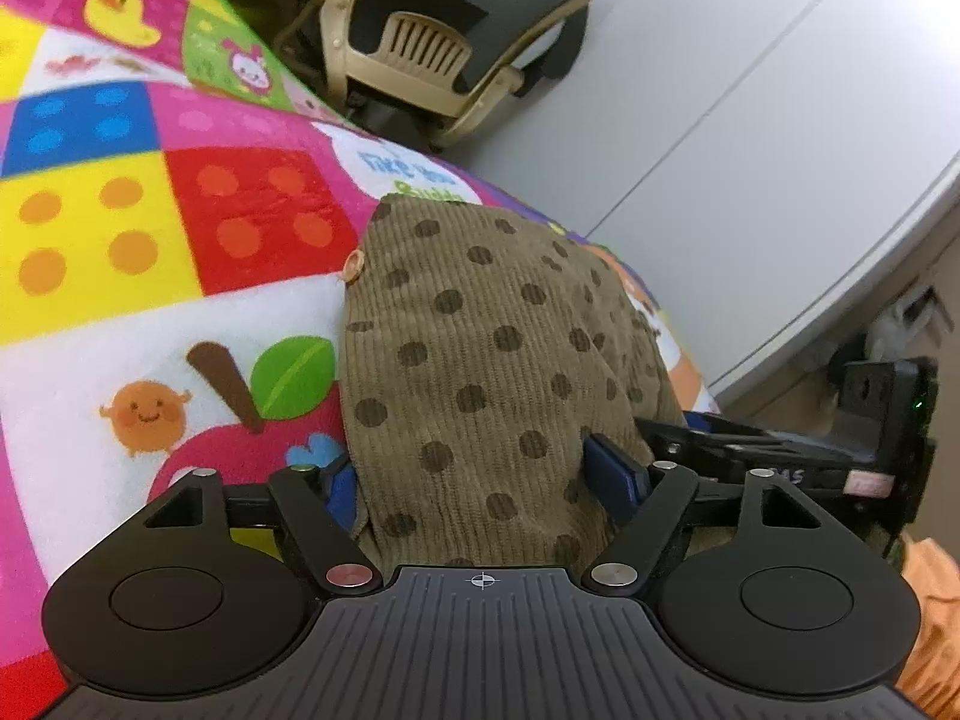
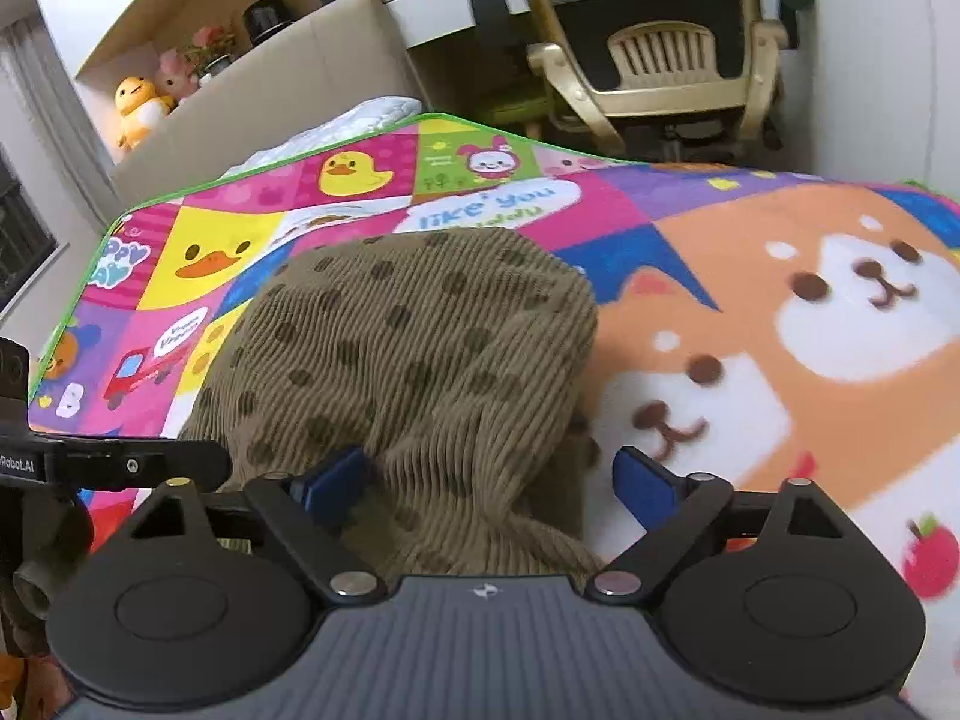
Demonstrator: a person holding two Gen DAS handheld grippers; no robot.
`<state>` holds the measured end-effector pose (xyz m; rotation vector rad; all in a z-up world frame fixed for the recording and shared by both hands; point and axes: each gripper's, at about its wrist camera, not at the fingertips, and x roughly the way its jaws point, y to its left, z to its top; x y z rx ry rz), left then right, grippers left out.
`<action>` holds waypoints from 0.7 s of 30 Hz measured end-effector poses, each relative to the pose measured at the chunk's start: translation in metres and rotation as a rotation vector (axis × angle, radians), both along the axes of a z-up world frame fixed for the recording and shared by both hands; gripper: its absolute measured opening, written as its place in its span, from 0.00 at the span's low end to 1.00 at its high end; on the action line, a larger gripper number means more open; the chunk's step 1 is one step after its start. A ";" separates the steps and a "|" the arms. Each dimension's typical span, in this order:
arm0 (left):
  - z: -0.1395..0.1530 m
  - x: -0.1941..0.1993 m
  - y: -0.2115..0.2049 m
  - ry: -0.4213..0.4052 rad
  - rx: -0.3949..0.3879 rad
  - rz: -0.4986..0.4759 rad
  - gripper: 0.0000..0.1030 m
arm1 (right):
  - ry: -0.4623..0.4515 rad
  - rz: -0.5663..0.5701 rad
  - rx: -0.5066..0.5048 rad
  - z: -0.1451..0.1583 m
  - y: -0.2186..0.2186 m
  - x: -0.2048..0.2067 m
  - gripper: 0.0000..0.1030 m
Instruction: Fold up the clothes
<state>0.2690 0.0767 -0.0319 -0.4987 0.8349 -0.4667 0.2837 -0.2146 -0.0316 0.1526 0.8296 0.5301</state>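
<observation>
Corduroy garment (image 1: 480, 360) bunched between both tongs' blue pads.

Your left gripper's blue fingers (image 1: 615, 468) are half buried under the olive dotted corduroy garment (image 1: 480, 360), so their grip cannot be judged. At lower right, an orange cloth (image 1: 933, 618) is cut off.

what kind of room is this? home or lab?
Most likely a home bedroom or child's room. A cartoon blanket covers what looks like a bed, plush toys sit on a shelf behind it, and a desk chair stands beyond. The garment lies on the blanket.
</observation>
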 end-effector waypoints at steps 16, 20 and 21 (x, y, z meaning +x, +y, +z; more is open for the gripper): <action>0.022 0.007 0.105 -0.157 0.188 0.353 0.81 | -0.238 0.100 -0.168 0.022 0.174 0.083 0.78; 0.020 -0.013 0.110 -0.171 0.234 0.316 0.91 | -0.269 0.095 -0.213 0.020 0.160 0.064 0.88; 0.018 -0.018 0.110 -0.172 0.245 0.305 0.91 | -0.277 0.095 -0.220 0.020 0.155 0.058 0.88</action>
